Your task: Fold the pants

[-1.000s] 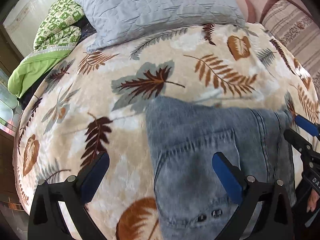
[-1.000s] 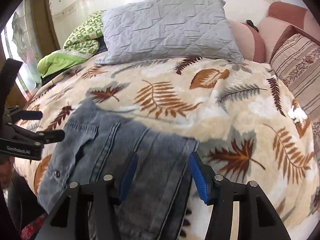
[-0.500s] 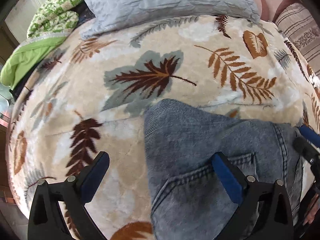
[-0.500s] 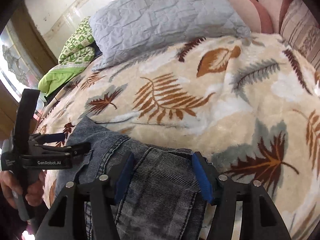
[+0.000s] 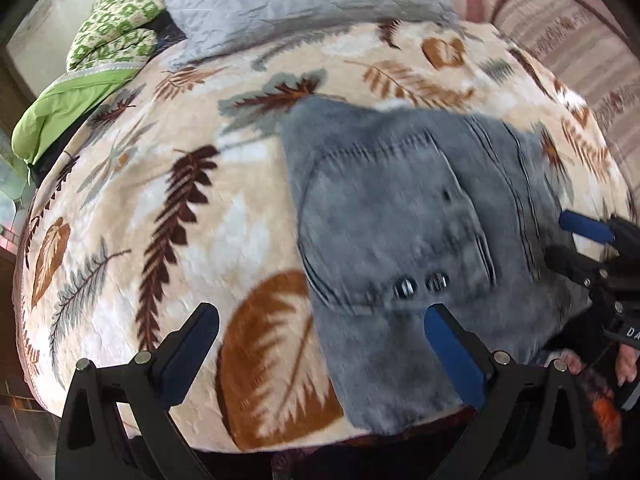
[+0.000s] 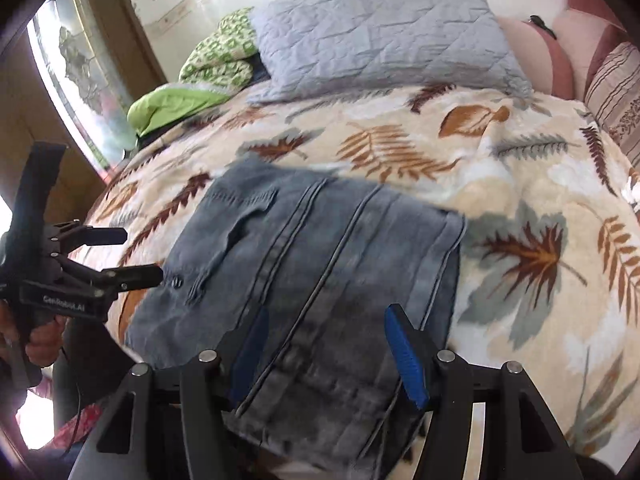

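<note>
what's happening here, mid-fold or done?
A person with a gripper in each hand is folding grey-blue jeans on a bed with a leaf-print blanket. The jeans lie folded into a compact, roughly rectangular stack near the bed's front edge. Both the left gripper and the right gripper are open above the denim, holding nothing. It looks near done, though another fold could follow.
</note>
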A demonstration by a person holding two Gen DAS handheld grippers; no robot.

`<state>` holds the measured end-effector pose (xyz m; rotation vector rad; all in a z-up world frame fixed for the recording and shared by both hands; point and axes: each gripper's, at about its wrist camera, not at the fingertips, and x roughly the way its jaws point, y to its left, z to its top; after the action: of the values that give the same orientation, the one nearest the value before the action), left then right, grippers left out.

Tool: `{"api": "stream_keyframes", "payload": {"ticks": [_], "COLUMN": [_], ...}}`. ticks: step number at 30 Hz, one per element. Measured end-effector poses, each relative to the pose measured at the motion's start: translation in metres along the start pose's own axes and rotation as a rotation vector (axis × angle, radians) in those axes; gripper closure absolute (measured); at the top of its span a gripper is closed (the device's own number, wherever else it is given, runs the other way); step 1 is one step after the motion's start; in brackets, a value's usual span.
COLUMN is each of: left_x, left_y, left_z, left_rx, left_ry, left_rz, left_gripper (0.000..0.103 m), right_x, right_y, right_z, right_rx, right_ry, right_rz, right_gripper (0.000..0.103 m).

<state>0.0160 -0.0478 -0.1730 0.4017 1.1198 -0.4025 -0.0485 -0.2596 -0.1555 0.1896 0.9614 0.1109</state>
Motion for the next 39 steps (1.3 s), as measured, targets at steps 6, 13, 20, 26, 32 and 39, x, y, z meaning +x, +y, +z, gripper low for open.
{"api": "stream_keyframes", "payload": {"ticks": [6,13,20,26,32,39], "left_x": [0.007,0.011,0.016,0.017,0.023,0.021], "left_y": [-0.008,0.006,0.011,0.013,0.015,0.017], "left_z": [-0.024,-0.04,-0.045,-0.047,-0.048,-0.052], "left_rx": [0.03,-0.025,-0.081,-0.084,-0.096,-0.127], "left_ry": [-0.001,-0.002,0.001,-0.006,-0.007,-0.009], "left_rz": [0.017,-0.044,-0.071,-0.086,-0.104,-0.115], "left_gripper": [0.0,0.0,0.0,0.0,0.0,0.0], "right_x": [0.006,0.004,-0.002,0.014,0.002,-0.01], "right_y": [0.017,0.019,0.041,0.046,0.019,0.059], "right_z": [-0.024,-0.032,-0.018,-0.021,-0.022,0.019], "right_rx": [-0.074,-0.094,-0.138,-0.178,-0.066,-0.128], "right_ry": [0.04,0.042,-0.006,0.045,0.086,-0.035], "right_rz": [-0.052,-0.061,0.016,-0.029,-0.011,0.143], "right_gripper": [0.039,0.039,0.039,0.047,0.057,0.057]}}
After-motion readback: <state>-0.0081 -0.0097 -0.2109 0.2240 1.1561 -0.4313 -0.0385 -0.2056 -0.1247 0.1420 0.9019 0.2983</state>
